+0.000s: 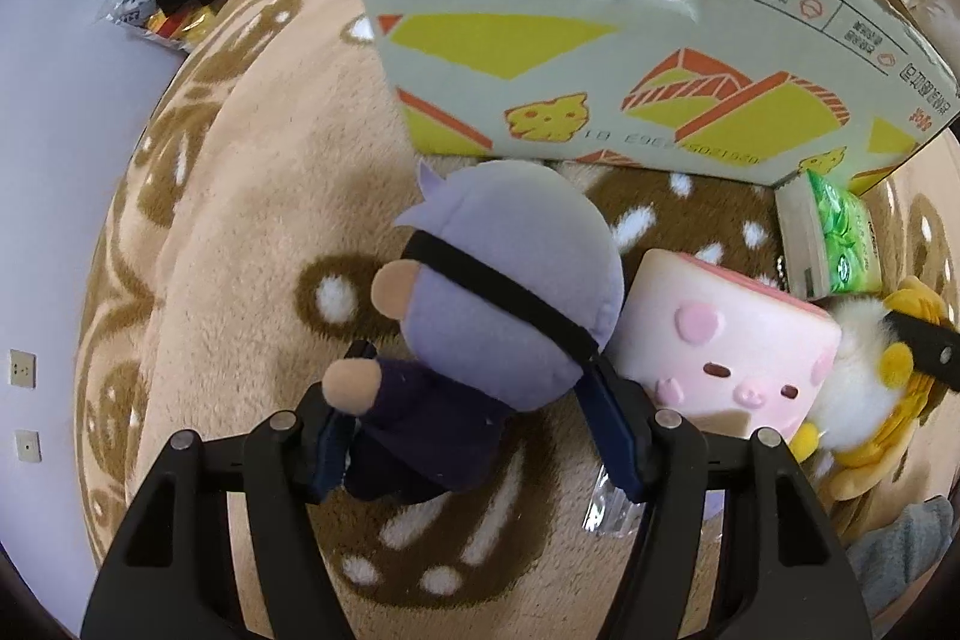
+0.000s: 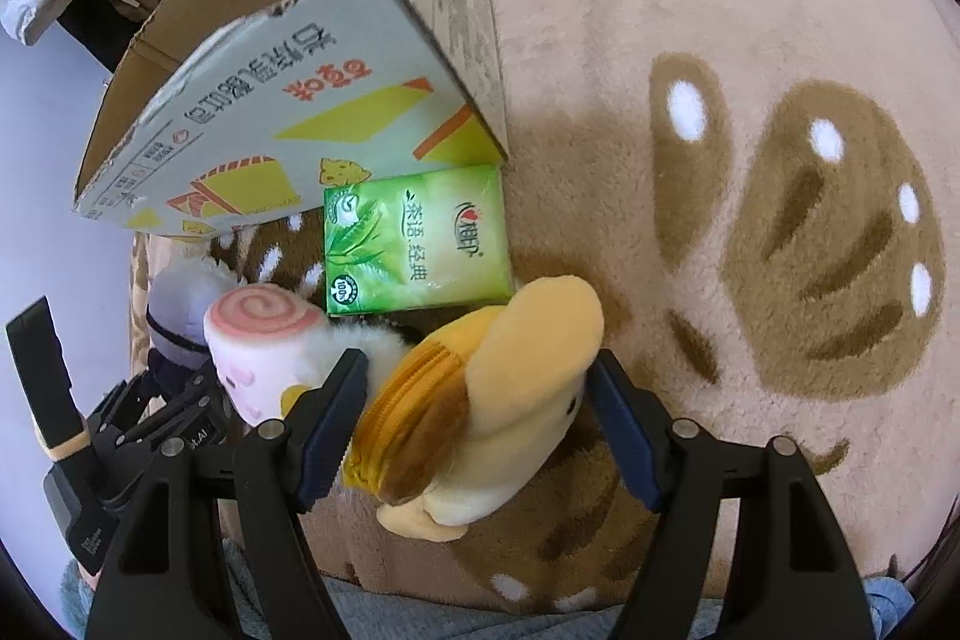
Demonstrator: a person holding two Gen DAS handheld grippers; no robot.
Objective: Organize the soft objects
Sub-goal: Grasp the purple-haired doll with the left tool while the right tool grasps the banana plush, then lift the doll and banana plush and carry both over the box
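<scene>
Beige plush blanket (image 2: 690, 10) with brown prints, bearing cardboard box (image 1: 600, 40), tissue pack (image 2: 414, 238), plush toys

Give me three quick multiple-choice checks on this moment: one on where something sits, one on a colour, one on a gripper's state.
1. Where does the tissue pack lie?
A. inside the box
B. on the blanket beside the box
C. on top of the pig toy

2. What colour is the doll's head?
A. pale purple
B. green
C. red

3. What is between the right gripper's fingers?
A. nothing
B. the tissue pack
C. the yellow plush

Answers:
1 B: the pack rests on the blanket just below the box corner.
2 A: the head is pale purple with a black band across it.
3 C: the yellow plush fills the gap, with the left pad against its zipper side.
</scene>
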